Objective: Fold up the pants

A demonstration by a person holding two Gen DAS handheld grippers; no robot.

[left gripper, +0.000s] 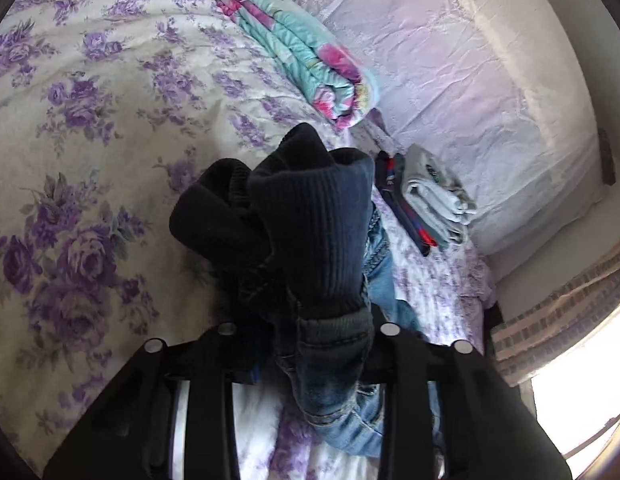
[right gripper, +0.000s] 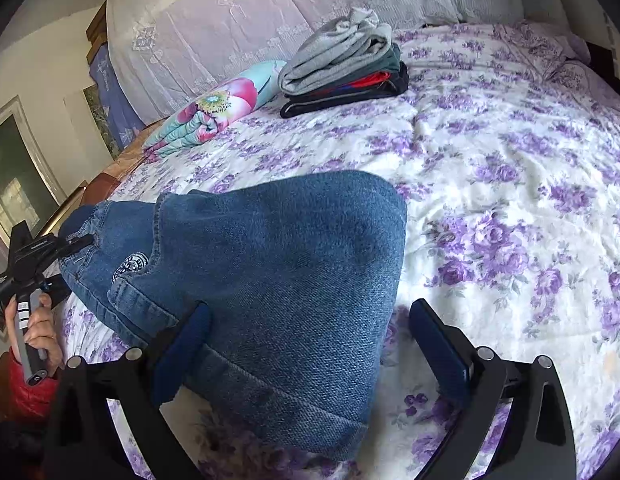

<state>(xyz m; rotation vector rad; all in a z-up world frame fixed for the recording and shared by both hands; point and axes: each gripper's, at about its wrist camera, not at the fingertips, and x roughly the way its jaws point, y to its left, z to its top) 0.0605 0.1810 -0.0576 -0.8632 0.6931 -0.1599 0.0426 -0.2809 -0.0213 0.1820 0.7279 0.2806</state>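
Blue jeans lie folded on the purple-flowered bedspread. My right gripper stands open over their near end, its left finger resting on the denim and the right one on the bedspread beside it. At the far left a hand holds my left gripper at the waistband end. In the left wrist view, my left gripper is shut on the jeans: their dark ribbed waistband bunches up and hides the fingertips, with denim hanging below.
A stack of folded clothes and a folded floral blanket lie near the lace-covered pillows. The left wrist view shows the same stack and blanket. A bright window lies beyond the bed's edge.
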